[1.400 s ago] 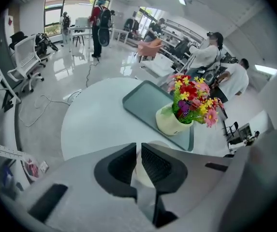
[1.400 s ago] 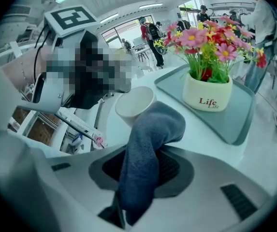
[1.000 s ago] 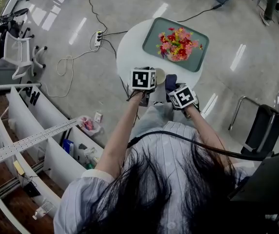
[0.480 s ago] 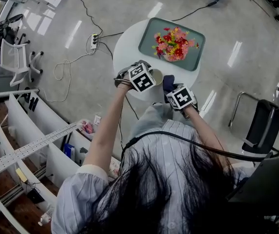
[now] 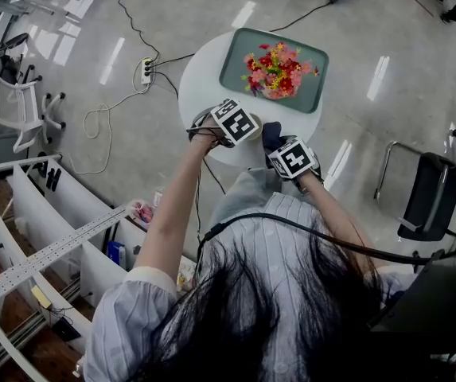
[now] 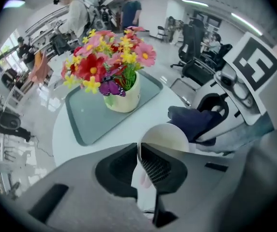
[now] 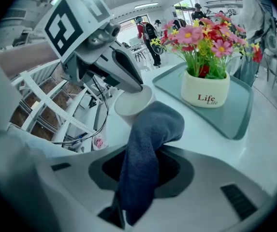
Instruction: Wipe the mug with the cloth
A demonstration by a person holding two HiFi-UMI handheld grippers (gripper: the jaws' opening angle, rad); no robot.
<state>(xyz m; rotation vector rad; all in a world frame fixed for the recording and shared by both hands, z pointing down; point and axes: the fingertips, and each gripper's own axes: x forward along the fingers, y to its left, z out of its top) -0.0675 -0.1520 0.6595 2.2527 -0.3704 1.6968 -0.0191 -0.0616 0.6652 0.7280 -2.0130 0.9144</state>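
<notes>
A cream mug (image 6: pixel 165 138) is held over the near edge of the round white table (image 5: pixel 204 86), tilted, with my left gripper (image 6: pixel 139 149) shut on its wall at the rim. My right gripper (image 7: pixel 140 158) is shut on a dark blue cloth (image 7: pixel 148 144), whose free end presses against the mug (image 7: pixel 131 103) at its side. In the head view the left gripper (image 5: pixel 234 122) and right gripper (image 5: pixel 293 157) sit close together, the cloth (image 5: pixel 271 136) between them; the mug is mostly hidden there.
A teal tray (image 5: pixel 239 54) on the table's far side carries a cream pot of bright flowers (image 5: pixel 274 68). On the floor are a power strip with cables (image 5: pixel 146 70), white shelving at the left and a black chair (image 5: pixel 426 197) at the right.
The left gripper has turned and shifted slightly left with the mug, tilting it. The right gripper keeps the cloth against the mug.
</notes>
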